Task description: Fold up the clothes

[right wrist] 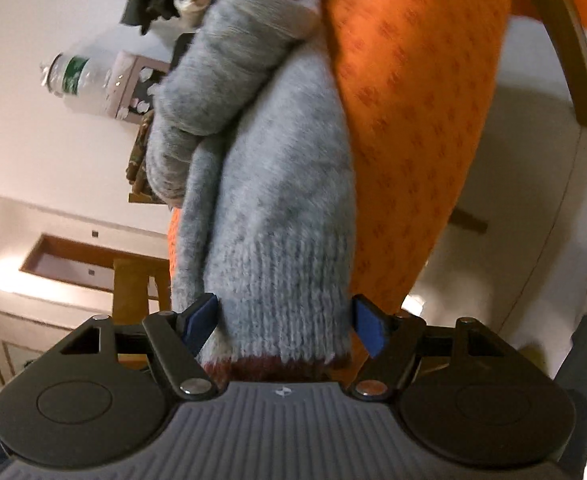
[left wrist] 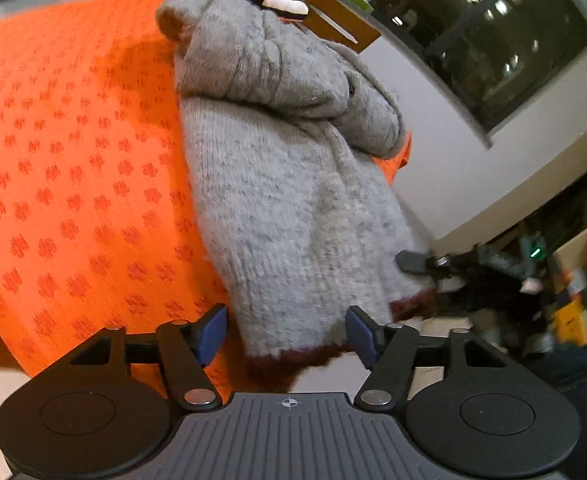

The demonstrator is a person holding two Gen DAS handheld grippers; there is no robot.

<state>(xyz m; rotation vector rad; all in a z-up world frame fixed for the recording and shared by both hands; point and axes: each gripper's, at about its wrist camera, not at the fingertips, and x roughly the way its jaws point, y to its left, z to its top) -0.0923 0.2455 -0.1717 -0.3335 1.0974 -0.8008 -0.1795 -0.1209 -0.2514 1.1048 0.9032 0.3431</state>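
A: The fuzzy grey knitted sweater with a dark red hem (left wrist: 277, 184) lies bunched on the orange cloth with a darker repeated motif (left wrist: 73, 168); its hem end reaches the near edge

B: The left claw (left wrist: 287, 334) stands released, blue pads apart, the hem just ahead of them, not pinched

A: The right claw (right wrist: 283, 326)?

B: Released too; the ribbed hem sits between its fingers (right wrist: 367, 330), pads beside the knit, not pressing; a clear plastic bottle with a green label (right wrist: 71, 76) shows behind

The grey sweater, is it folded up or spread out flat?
Folded up, mostly. The grey sweater lies doubled into a long thick strip on the orange cloth, with a sleeve bunched across its far end.
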